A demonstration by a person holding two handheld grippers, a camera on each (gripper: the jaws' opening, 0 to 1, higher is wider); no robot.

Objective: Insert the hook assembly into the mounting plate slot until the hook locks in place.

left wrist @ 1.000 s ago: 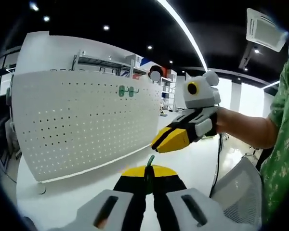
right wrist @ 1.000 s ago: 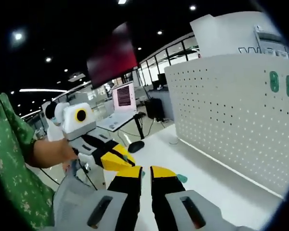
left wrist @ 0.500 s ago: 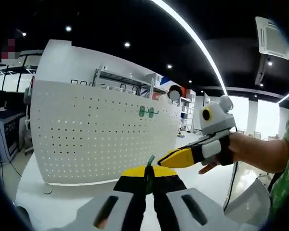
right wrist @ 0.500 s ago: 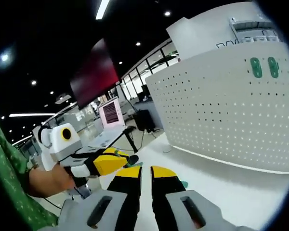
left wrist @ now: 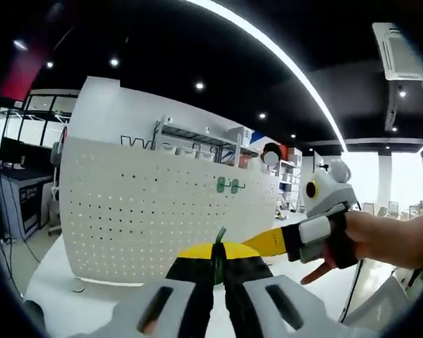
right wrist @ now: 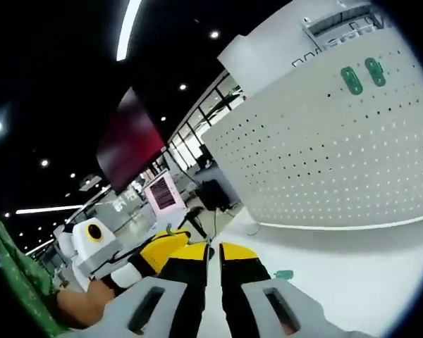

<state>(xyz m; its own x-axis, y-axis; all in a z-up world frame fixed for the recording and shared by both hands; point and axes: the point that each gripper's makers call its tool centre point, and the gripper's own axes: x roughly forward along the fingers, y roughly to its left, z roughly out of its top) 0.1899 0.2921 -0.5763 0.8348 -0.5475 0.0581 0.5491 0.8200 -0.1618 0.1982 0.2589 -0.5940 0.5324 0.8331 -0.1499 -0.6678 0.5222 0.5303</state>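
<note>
A white pegboard plate (left wrist: 148, 211) stands upright on the white table (left wrist: 70, 310), and two green hooks (left wrist: 229, 186) hang near its upper right. My left gripper (left wrist: 218, 255) is shut on a thin green hook (left wrist: 219, 238) that sticks up between its yellow tips, short of the board. My right gripper (left wrist: 259, 245) comes in from the right, held in a hand, jaws together. In the right gripper view the pegboard (right wrist: 317, 169) with its green hooks (right wrist: 360, 74) rises at the right. My right gripper (right wrist: 212, 255) is shut with nothing in it. The left gripper (right wrist: 158, 248) lies close at its left.
A small green piece (right wrist: 283, 274) lies on the table (right wrist: 359, 267) just right of my right jaws. Metal shelving (left wrist: 197, 144) stands behind the board. A lit monitor (right wrist: 163, 195) and desks are far off at the left. A person's hand (left wrist: 381, 239) holds the right gripper.
Both cameras have swung, so the pegboard sits differently in each view. The right gripper has sunk lower in the left gripper view and the two grippers' tips are closer together. The left grip on the hook is unchanged.
</note>
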